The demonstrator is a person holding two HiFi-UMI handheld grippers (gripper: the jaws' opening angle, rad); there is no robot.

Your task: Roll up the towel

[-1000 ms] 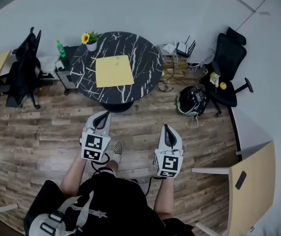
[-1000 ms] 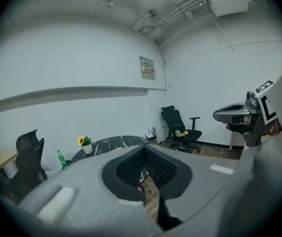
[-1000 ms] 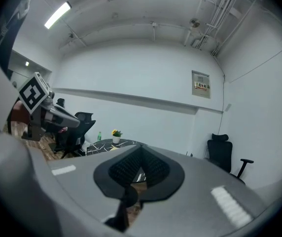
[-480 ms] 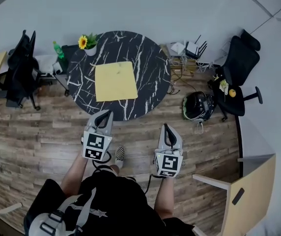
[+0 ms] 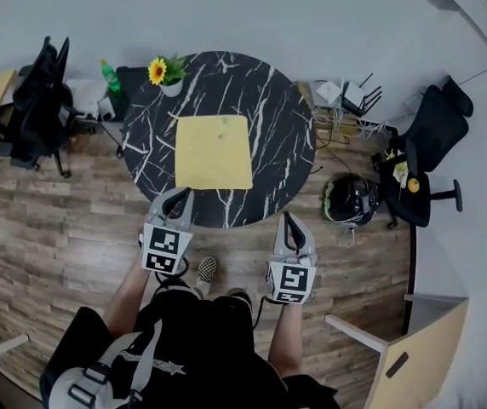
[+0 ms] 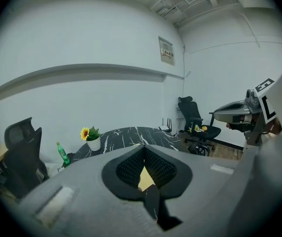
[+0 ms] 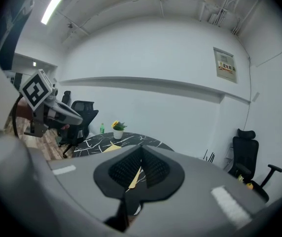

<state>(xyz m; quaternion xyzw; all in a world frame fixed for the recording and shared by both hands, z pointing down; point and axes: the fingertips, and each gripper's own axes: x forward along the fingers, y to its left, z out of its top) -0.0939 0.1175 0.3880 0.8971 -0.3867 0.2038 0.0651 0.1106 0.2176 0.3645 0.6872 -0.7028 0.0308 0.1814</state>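
While the towel [image 5: 214, 152] lay flat, unrolled, on the tabletop [image 5: 286, 118], the left claw [image 5: 179, 199] and right claw [image 5: 289, 223] were pressed together, empty.

No legible text is showing. The wall notice [image 7: 225, 65] is carrying print too small to read. The marker cube [image 5: 162, 251] on the left gripper [image 5: 178, 198] and the marker cube [image 5: 289, 281] on the right gripper [image 5: 288, 220] are displaying black-and-white square patterns only.

Yellow towel [image 5: 214, 151], black white-veined table [image 5: 277, 109]
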